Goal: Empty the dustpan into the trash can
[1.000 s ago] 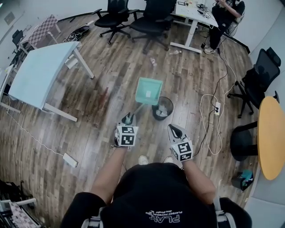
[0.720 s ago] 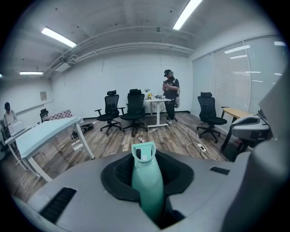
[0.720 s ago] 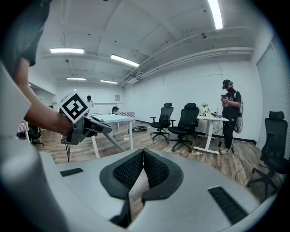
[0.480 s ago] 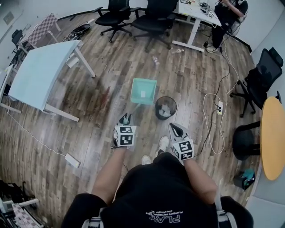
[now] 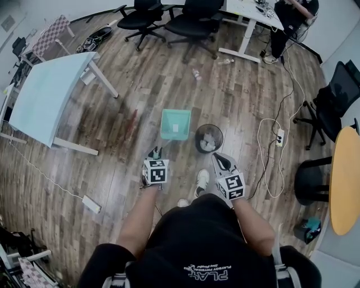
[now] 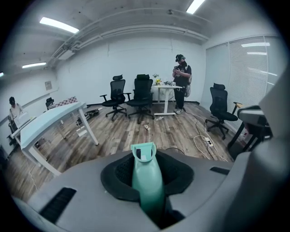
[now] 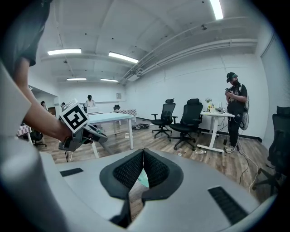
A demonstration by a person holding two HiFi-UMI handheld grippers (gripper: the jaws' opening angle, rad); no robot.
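Cleaning drill: a person on a wood floor [image 5: 112, 169] holds a teal dustpan [image 5: 175, 124] out ahead, its handle [image 6: 147, 181] pinched in the left claw [image 5: 156, 152]. The dustpan sits roughly level, low over the boards and just left of the black can [image 5: 208, 138], not above it. A pale scrap [image 5: 175, 128] shows in the dustpan and white paper [image 5: 207, 142] lies in the can, so the emptying looks unfinished; the step in hand appears to be lining the dustpan up with the can. The next move would call for a swing to the right until the dustpan hangs over the can, then a lift of the handle to tip the load in, gently enough that the can, which looks light, is not knocked over. The right claw [image 5: 220, 160], pads pressed together on nothing, hangs free near the can. A white cable [image 5: 264, 135] loops over the floor to the right of the can, and the person's shoe [image 5: 202, 179] stands just short of it; either could catch a step. Farther off are a bottle [image 5: 195, 73], office chairs [image 5: 191, 25], a pale table [image 5: 48, 93] and a second person [image 5: 289, 17] at the room's far end
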